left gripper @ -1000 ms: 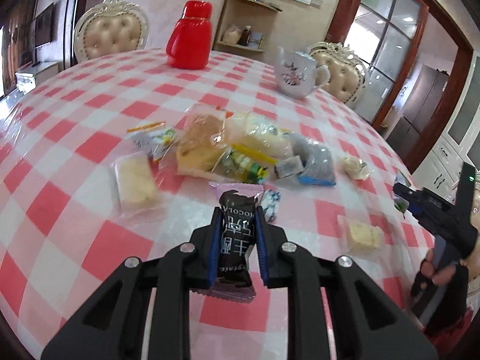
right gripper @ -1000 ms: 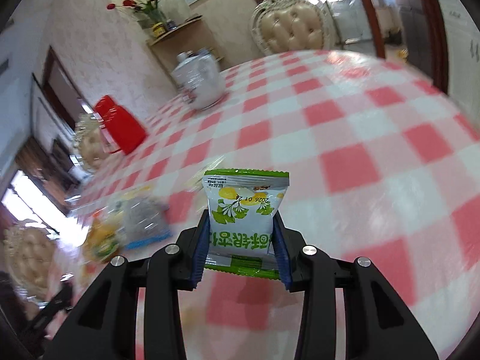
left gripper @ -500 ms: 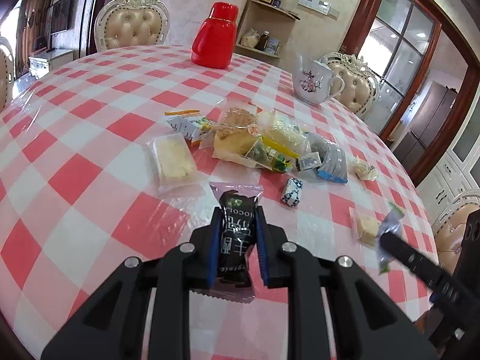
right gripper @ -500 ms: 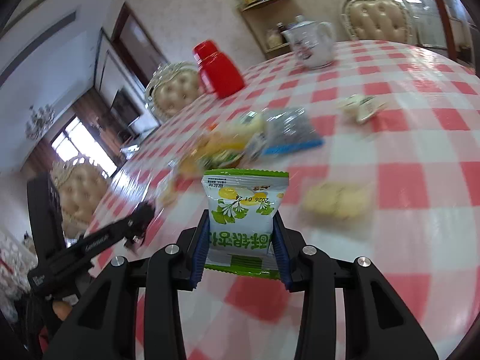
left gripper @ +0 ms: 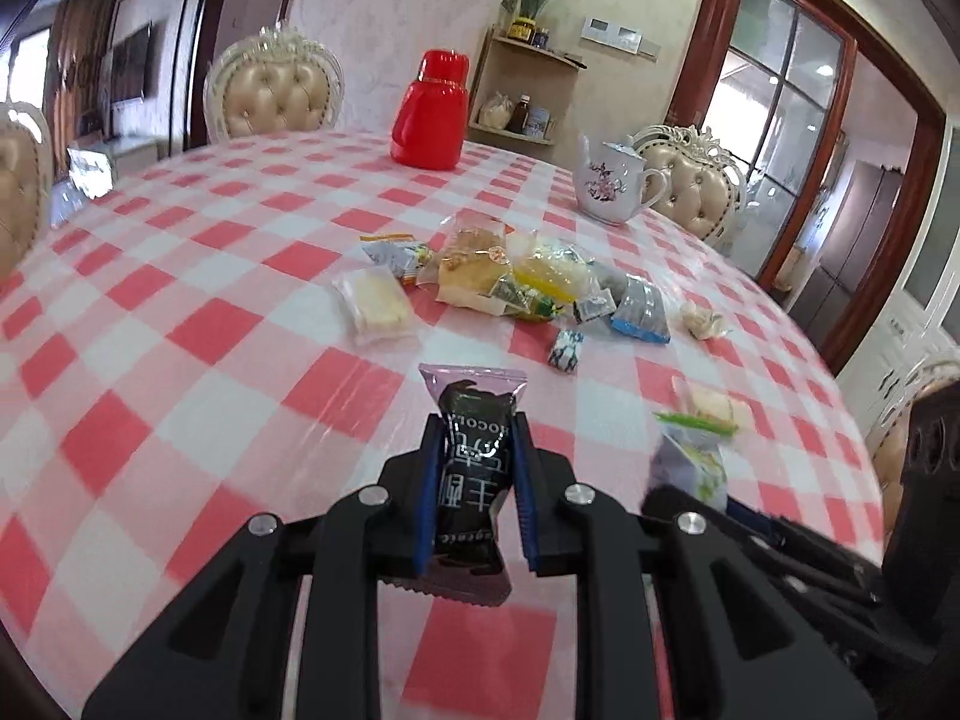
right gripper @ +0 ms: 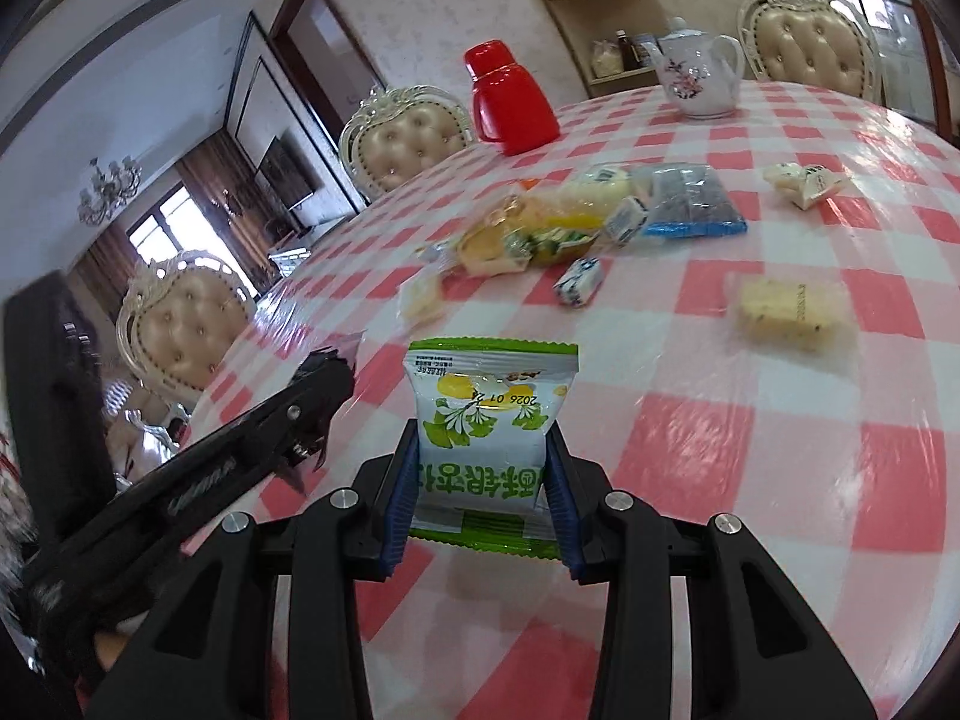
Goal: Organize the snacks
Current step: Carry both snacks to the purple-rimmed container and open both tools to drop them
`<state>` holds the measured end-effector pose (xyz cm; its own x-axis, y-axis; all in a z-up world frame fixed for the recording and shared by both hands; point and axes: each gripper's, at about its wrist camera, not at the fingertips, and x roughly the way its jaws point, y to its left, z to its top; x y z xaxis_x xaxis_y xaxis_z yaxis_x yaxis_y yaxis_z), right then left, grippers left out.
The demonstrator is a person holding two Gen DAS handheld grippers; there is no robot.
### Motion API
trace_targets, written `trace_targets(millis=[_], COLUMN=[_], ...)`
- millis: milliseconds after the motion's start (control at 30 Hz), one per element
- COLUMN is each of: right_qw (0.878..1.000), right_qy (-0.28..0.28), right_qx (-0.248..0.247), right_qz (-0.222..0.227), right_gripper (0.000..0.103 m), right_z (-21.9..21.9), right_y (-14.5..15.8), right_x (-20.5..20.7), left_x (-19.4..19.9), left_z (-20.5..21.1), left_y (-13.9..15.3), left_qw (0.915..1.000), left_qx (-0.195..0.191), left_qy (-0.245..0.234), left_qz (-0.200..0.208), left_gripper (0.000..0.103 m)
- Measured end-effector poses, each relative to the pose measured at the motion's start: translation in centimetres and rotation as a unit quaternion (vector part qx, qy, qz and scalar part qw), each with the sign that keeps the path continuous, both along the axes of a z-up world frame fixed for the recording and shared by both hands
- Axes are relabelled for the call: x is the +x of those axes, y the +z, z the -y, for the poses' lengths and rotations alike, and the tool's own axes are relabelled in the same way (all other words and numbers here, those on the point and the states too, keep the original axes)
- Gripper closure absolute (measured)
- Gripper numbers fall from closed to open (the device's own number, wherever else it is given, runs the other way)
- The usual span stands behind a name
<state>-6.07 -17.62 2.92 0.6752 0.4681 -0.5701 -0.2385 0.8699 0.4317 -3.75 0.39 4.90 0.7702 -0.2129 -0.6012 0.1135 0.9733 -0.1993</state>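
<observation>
My left gripper (left gripper: 474,492) is shut on a dark chocolate snack packet (left gripper: 474,462) with a pink-purple end, held above the near table edge. My right gripper (right gripper: 480,492) is shut on a green and white snack packet (right gripper: 486,420); it also shows in the left wrist view (left gripper: 690,462), low right. A pile of wrapped snacks (left gripper: 516,282) lies mid-table, also in the right wrist view (right gripper: 558,222). The left gripper appears in the right wrist view (right gripper: 318,384) at the left.
The round table has a red and white checked cloth (left gripper: 210,276). A red thermos (left gripper: 429,111) and a white teapot (left gripper: 609,189) stand at the far side. Loose snacks: a pale cake (right gripper: 786,312), a small blue-white candy (right gripper: 576,282), a white wrapped piece (right gripper: 807,180). Padded chairs ring the table.
Both grippers have pulled back toward the near table edge and come closer side by side, each still holding its packet. The snack pile looks farther away.
</observation>
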Motion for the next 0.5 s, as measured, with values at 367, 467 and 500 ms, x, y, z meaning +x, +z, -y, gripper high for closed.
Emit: trace_targets(millis=[367, 467, 500], right_qw=[0.999, 0.999, 0.999], right_qy=[0.031, 0.046, 0.051], right_qx=[0.001, -0.007, -0.008], right_qz=[-0.008, -0.006, -0.005], right_gripper=[0.064, 0.064, 0.064], right_z=[-2.6, -3.8, -4.0], right_y=[0.1, 0.3, 0.3], right_x=[-2.9, -3.8, -4.0], left_x=[-6.1, -7.4, -7.9], left_z=[-2.7, -3.8, -4.2], left_y=[1.9, 2.0, 2.0], left_qw=[0.9986, 0.9981, 0.9977], left_qx=[0.041, 0.047, 0.052], left_qy=[0.031, 0.038, 0.042], left_qz=[0.007, 0.006, 0.006], left_gripper=[0.081, 0.081, 0.081])
